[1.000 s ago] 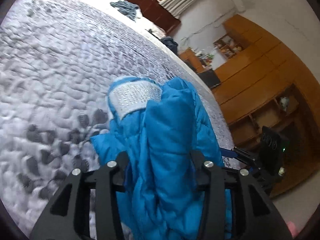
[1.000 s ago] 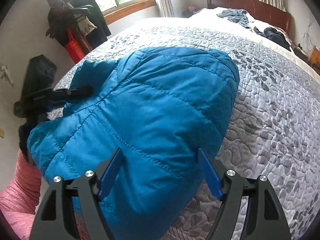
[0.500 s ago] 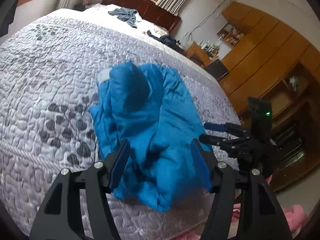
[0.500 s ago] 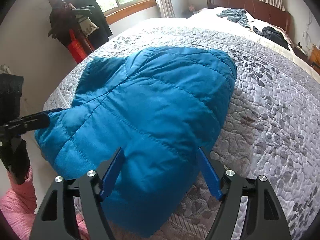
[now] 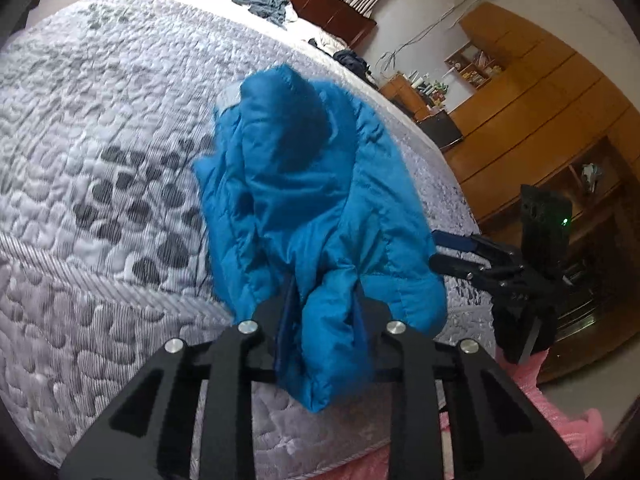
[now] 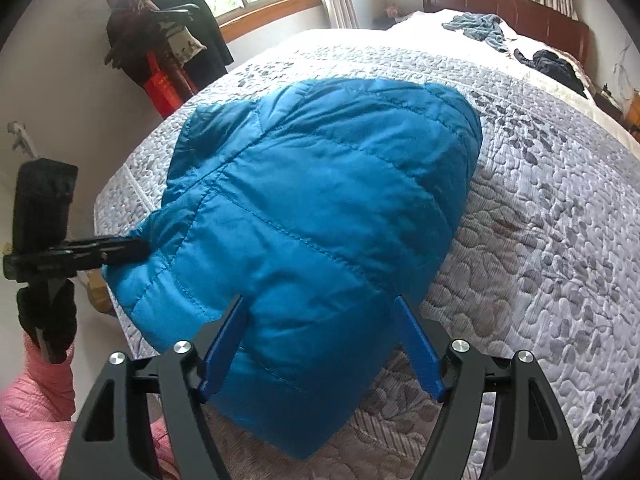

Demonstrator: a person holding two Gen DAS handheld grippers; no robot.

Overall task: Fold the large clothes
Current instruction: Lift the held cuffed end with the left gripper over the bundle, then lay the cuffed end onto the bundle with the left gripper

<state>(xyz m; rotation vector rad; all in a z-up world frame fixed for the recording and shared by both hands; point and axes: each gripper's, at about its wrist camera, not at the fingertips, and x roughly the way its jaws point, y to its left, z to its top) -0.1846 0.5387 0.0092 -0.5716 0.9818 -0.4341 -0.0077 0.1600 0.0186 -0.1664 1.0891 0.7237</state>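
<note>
- Blue puffer jacket (image 6: 320, 208): lies bunched on the grey quilted bedspread (image 6: 540, 240) near the foot edge of the bed. In the right wrist view its stitched panels form 1 broad, rounded mound; its lower edge hangs past the bedspread border toward the camera.
- Left gripper (image 5: 326, 304): clenched on a fold of the jacket. In the left wrist view the 2 fingers (image 5: 286, 300) press against a thick roll of blue fabric from both sides, and the roll bulges out below them. In the right wrist view the same gripper (image 6: 136, 246) enters from the left and its tips meet the jacket's left edge.
- Right gripper (image 6: 320, 336): released. Its 2 blue fingers (image 6: 416, 344) stand wide apart, 1 on each side of the jacket's near edge, with the fabric passing between them; contact with the fabric cannot be confirmed. In the left wrist view this gripper (image 5: 444, 248) sits just beside the jacket's right edge.
- A pale lining patch (image 5: 230, 96) shows at the far end of the jacket in the left wrist view.
- Person: a pink sleeve (image 6: 36, 412) is visible at the lower left of the right wrist view.
- Surroundings: loose clothes (image 6: 480, 28) lie at the head of the bed, in front of the dark wooden headboard (image 6: 500, 4). Wooden cabinets (image 5: 540, 112) stand on the right of the left wrist view.
</note>
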